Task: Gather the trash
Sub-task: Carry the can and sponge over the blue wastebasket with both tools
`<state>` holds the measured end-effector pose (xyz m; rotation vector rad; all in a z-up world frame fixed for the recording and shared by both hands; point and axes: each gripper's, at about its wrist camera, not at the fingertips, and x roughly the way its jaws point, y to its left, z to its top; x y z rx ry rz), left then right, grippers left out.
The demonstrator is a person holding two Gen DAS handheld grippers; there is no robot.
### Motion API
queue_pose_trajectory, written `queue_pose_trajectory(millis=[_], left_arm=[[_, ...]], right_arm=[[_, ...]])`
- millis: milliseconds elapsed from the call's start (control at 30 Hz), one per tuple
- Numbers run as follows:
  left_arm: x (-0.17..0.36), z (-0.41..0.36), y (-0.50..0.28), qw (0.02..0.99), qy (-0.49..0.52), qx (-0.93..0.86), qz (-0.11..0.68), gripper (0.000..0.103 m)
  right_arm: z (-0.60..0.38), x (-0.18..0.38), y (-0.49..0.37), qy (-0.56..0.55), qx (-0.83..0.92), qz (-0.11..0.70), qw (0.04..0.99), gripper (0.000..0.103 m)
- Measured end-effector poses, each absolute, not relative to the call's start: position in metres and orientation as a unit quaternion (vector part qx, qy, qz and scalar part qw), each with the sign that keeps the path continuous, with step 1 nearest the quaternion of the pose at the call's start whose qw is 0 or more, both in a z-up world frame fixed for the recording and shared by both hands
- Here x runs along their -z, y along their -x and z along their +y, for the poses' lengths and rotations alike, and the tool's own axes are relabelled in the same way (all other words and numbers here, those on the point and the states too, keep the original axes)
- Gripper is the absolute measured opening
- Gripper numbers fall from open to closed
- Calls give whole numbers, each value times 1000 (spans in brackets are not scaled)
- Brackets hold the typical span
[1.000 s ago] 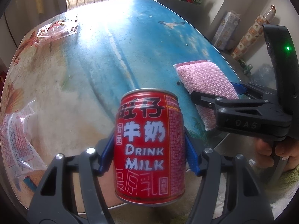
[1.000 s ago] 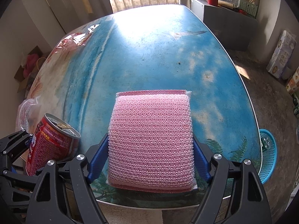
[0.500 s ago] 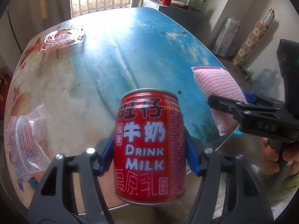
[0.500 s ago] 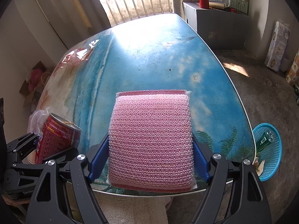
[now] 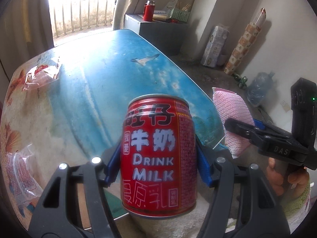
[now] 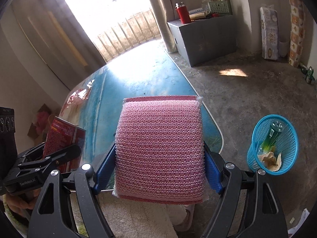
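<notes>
Counter (image 5: 83, 91), far left corner: crinkled wrapper (image 5: 42, 75). Left edge: clear bag (image 5: 21, 170). Left tongs (image 5: 158, 164): clamp upright red milk can (image 5: 159, 156), lifted. Right tongs (image 6: 159, 160): clamp pink mesh sponge (image 6: 160, 146). Floor, right: blue basket (image 6: 255, 136) holding green bottle (image 6: 272, 136).

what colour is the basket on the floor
Bright blue; the basket shows best in the right wrist view, standing on the floor right of the table.

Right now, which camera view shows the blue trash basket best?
The right wrist view: the blue trash basket stands on the floor in full view, a green bottle inside. The left wrist view does not show it clearly.
</notes>
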<state>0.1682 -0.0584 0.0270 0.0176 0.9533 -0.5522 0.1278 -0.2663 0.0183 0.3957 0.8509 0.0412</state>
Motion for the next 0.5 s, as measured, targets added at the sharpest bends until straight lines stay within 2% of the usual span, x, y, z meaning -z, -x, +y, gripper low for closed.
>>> queue_pose_trajectory(millis=[233,500], left_arm=[[-42,-141,-161,827,-48,345,441,61],[-19,-264,-160,766,-78,422,477,62]], right_arm=[[-376,-3,-63,-269,106,376,880,76],[-470,60,15,-375,231,367,819,76]])
